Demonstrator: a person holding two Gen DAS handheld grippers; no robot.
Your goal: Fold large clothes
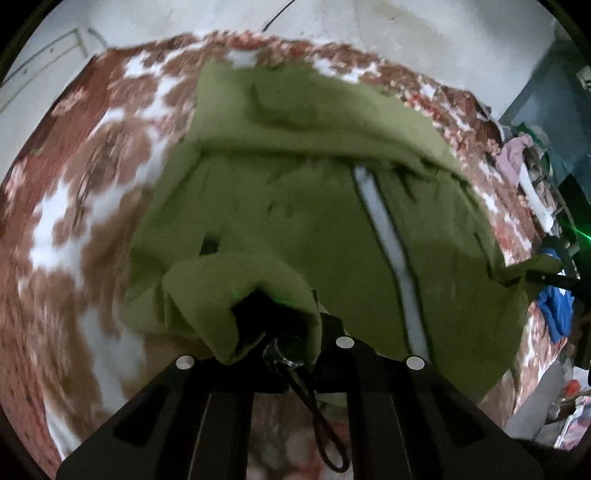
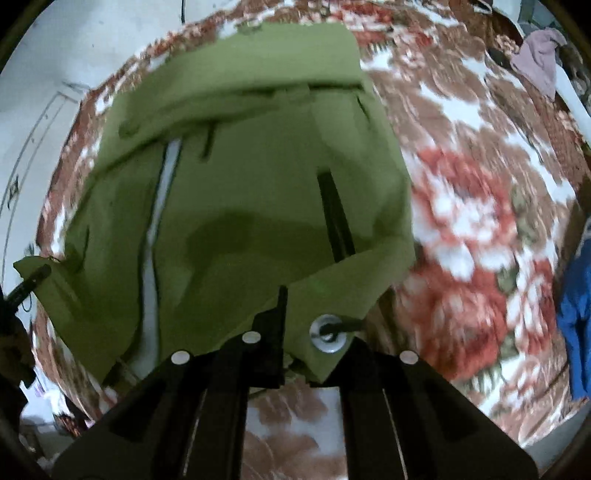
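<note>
An olive green jacket (image 1: 295,206) with a pale zip strip (image 1: 388,236) lies spread on a floral blanket (image 1: 74,206). My left gripper (image 1: 273,321) is shut on the jacket's near hem corner, which bunches over the fingertips and is lifted; a black cord toggle (image 1: 284,349) and loop hang from it. The right wrist view shows the same jacket (image 2: 240,184), with my right gripper (image 2: 295,332) shut on the other hem corner beside a metal eyelet (image 2: 328,336). Each gripper shows at the other view's edge, the right gripper (image 1: 546,277) and the left gripper (image 2: 33,277), both holding cloth.
The red, brown and white blanket (image 2: 480,221) covers the bed around the jacket. A blue garment (image 2: 576,325) lies at the right edge and a pinkish cloth (image 2: 539,55) at the far right corner amid clutter. A pale wall (image 1: 369,29) rises behind the bed.
</note>
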